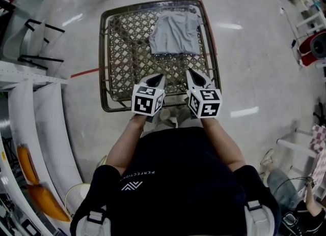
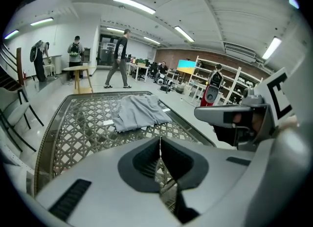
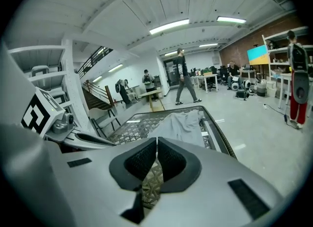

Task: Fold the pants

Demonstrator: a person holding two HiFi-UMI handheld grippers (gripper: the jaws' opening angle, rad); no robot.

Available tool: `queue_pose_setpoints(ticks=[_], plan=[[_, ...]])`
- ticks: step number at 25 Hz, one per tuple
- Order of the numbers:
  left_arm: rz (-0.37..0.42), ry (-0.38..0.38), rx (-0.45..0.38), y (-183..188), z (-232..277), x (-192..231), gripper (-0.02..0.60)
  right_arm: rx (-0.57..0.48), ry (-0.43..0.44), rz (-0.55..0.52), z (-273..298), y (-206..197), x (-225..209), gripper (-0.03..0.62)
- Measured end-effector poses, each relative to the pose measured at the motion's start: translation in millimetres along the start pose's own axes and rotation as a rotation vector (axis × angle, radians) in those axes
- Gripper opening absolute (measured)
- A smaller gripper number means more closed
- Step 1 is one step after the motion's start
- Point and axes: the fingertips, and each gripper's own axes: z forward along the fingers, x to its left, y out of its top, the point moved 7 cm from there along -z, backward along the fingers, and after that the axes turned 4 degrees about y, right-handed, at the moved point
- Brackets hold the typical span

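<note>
Folded grey pants [image 1: 175,32] lie on the far right part of a metal lattice table [image 1: 111,52]. They also show as the pants [image 2: 138,112] in the left gripper view and the pants [image 3: 185,126] in the right gripper view. My left gripper [image 1: 157,79] and right gripper [image 1: 192,73] hover side by side over the table's near edge, well short of the pants. Both are shut with nothing between the jaws: the left gripper [image 2: 160,141] and the right gripper [image 3: 156,142] each show pads pressed together.
Folding chairs [image 1: 35,41] and white shelving [image 1: 30,80] stand at the left. A red line [image 1: 84,71] runs across the floor. Several people stand and walk far behind the table; a wooden table [image 2: 78,72] is beyond it. Shelves [image 1: 310,21] line the right.
</note>
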Motion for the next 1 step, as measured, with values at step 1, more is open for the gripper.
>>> queue_pose_setpoints(ticks=[1], plan=[[0.004, -0.001, 0.001, -0.3, 0.5, -1.3, 0.015, -0.004, 0.0, 0.002, 0.1, 0.7, -0.3, 0.04]])
